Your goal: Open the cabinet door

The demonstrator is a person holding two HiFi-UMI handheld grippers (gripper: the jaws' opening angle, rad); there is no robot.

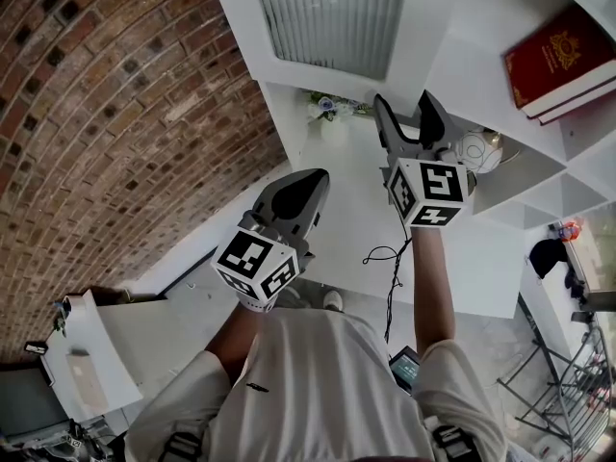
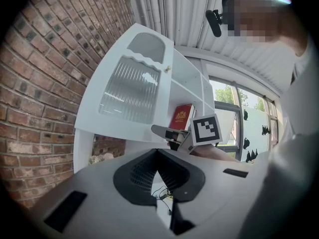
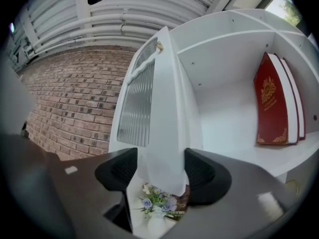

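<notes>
The white cabinet door [image 1: 332, 17] with its ribbed glass pane stands swung out from the cabinet, and its small knob [image 3: 159, 46] shows near the top edge. My right gripper [image 1: 406, 104] is raised to the door's lower corner. In the right gripper view its jaws stand wide apart [image 3: 159, 171] with the door's edge [image 3: 164, 133] between them, and I see no pad pressing on it. My left gripper [image 1: 308, 183] hangs lower and to the left, away from the door, with its fingers together and nothing in them [image 2: 157, 171].
Red books [image 1: 558, 61] stand on the open shelf [image 3: 234, 123] behind the door. A small vase of flowers [image 1: 327, 107] and a round white ornament [image 1: 478, 150] sit on the counter below. A brick wall [image 1: 96, 114] lies to the left. A black cable [image 1: 390, 268] hangs down.
</notes>
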